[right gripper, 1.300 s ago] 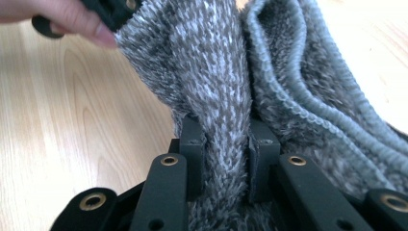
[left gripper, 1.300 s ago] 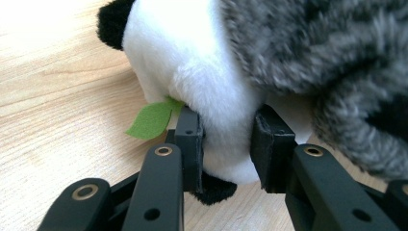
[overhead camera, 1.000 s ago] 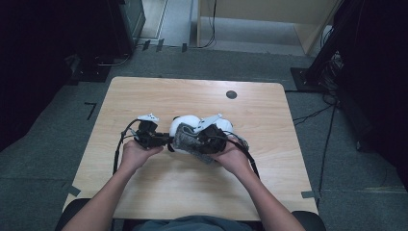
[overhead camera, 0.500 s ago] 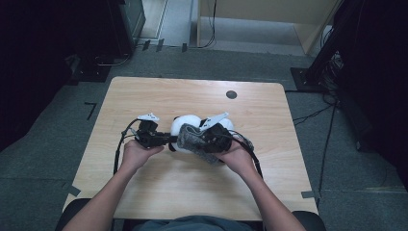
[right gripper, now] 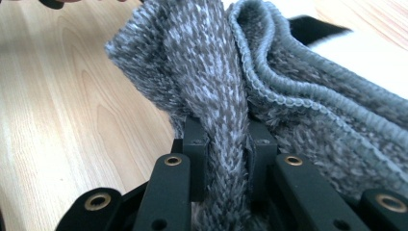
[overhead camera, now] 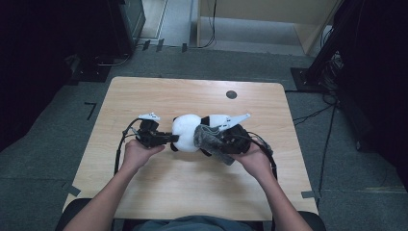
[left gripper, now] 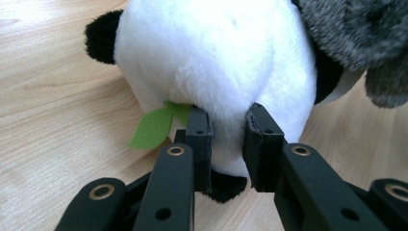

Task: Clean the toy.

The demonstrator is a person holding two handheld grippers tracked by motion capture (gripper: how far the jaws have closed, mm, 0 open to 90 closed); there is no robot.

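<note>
On the wooden table [overhead camera: 159, 98], left hand-held gripper [left gripper: 228, 139] pinches the plush panda [left gripper: 216, 53]; right hand-held gripper [right gripper: 226, 144] clamps the grey knit [right gripper: 216, 72].

Black jaws with brass rivets, trailing black cables, perhaps white-topped bodies.

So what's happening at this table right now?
A person at a wooden table works with a gripper in each hand. The left gripper is clamped on the white fur of a plush panda, pinning it near the table's middle. The right gripper is pinched on a fold of a grey knitted garment that lies against the panda's far end, as if being pulled onto or off it; which one is unclear.
</note>
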